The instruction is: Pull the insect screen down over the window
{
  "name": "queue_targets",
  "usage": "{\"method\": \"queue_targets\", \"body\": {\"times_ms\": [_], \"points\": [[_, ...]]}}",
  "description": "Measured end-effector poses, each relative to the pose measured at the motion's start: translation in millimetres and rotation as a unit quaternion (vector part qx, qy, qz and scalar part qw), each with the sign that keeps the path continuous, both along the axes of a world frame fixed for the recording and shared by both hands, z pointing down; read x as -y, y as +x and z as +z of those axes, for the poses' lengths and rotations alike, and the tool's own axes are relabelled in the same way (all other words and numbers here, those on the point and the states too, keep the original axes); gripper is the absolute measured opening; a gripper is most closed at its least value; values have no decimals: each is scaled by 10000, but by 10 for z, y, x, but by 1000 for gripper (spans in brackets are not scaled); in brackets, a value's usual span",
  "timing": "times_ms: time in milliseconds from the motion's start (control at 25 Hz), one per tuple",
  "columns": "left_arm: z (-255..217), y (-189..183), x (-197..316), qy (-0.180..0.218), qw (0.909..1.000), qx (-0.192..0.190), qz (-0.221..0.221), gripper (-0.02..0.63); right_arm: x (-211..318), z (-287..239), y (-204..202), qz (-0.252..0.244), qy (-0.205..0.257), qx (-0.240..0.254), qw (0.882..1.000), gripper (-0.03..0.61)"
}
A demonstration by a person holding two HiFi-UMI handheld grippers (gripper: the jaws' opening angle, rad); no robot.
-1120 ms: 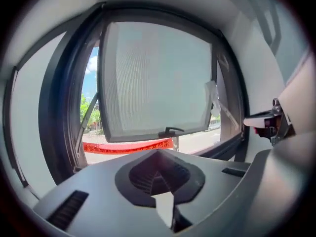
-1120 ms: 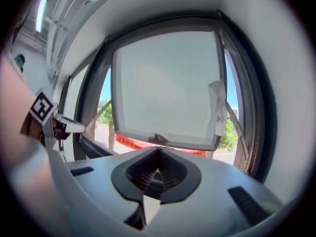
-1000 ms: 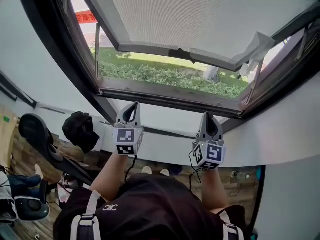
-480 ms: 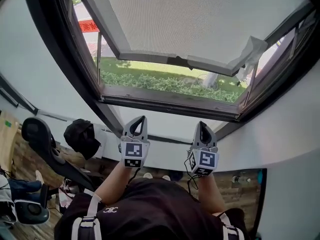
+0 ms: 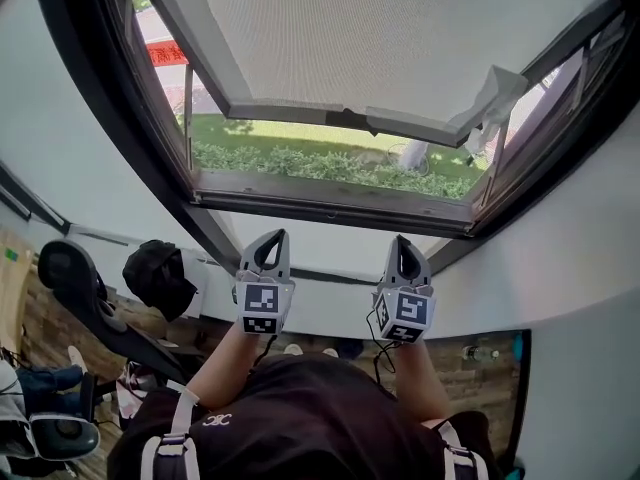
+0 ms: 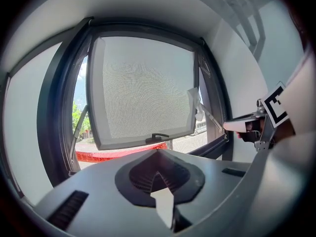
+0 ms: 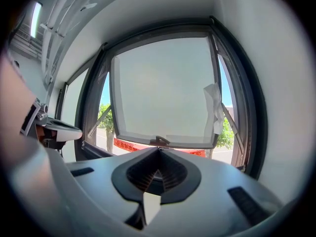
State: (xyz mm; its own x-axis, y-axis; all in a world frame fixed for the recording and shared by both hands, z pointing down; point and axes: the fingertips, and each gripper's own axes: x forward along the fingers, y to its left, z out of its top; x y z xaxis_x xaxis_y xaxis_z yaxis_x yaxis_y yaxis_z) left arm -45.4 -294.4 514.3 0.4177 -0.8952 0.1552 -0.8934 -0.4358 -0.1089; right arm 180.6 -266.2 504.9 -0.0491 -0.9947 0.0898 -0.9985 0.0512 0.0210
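1. the insect screen (image 5: 400,38) is covering the upper part of the frame, with its bottom bar hanging above the window sill (image 5: 330,200) and leaving a gap.
2. the left gripper (image 5: 268,240) and right gripper (image 5: 402,243) are sitting closed and empty at lower centre, below the sill.
3. the pull-down is looking unfinished.

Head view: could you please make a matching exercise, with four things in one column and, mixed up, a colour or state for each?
Things:
1. hedge
2. banner
3. left gripper
4. cloth

Colour or state:
A. white
B. shut
C. green
D. red

Pairs: 1-C, 2-D, 3-B, 4-A
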Motion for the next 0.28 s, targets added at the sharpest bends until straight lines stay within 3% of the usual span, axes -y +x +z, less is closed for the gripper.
{"method": "queue_targets", "body": {"times_ms": [280], "points": [[-77, 36, 52, 130, 9999, 29, 28, 14, 40, -47, 24, 27, 59, -43, 10000, 3]]}}
